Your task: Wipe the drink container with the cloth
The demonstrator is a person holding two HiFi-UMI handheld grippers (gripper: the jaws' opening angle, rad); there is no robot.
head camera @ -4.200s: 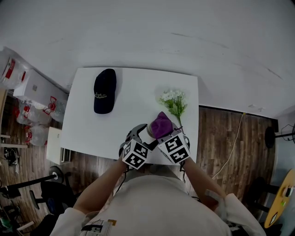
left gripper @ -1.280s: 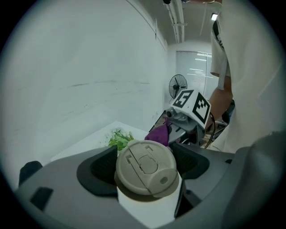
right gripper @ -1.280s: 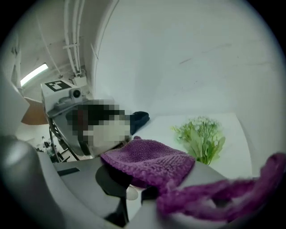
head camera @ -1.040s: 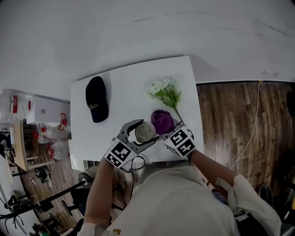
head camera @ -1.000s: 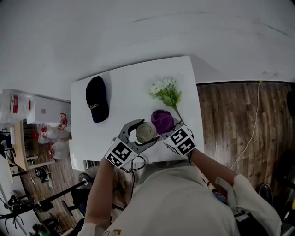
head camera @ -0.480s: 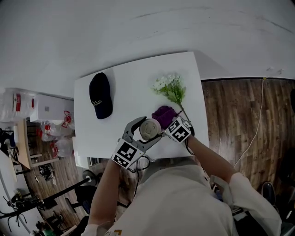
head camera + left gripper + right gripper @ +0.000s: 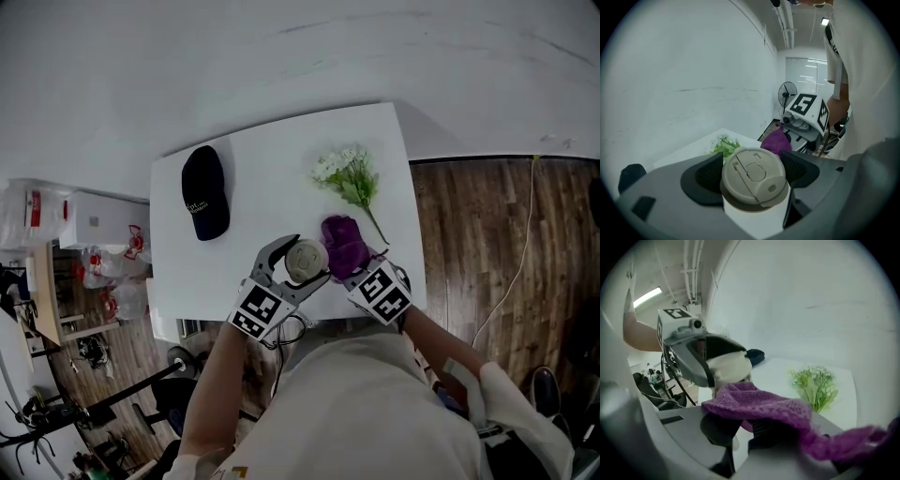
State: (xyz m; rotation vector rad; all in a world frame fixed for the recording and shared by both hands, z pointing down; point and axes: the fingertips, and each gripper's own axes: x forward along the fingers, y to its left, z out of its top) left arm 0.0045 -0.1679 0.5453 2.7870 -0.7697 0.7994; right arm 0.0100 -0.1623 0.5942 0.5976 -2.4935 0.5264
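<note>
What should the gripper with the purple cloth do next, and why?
Probably slide the right gripper a little toward the cup so the purple cloth presses on its side, then rub. The left gripper is shut on the lidded cup, holding it steady. The cloth, gripped in the right jaws, sits just beside it.

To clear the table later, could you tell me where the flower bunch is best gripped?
Probably by the thin bare stem of the flower bunch, which trails toward the person's side; come down from above, jaws across the stem, sparing the blossoms.
</note>
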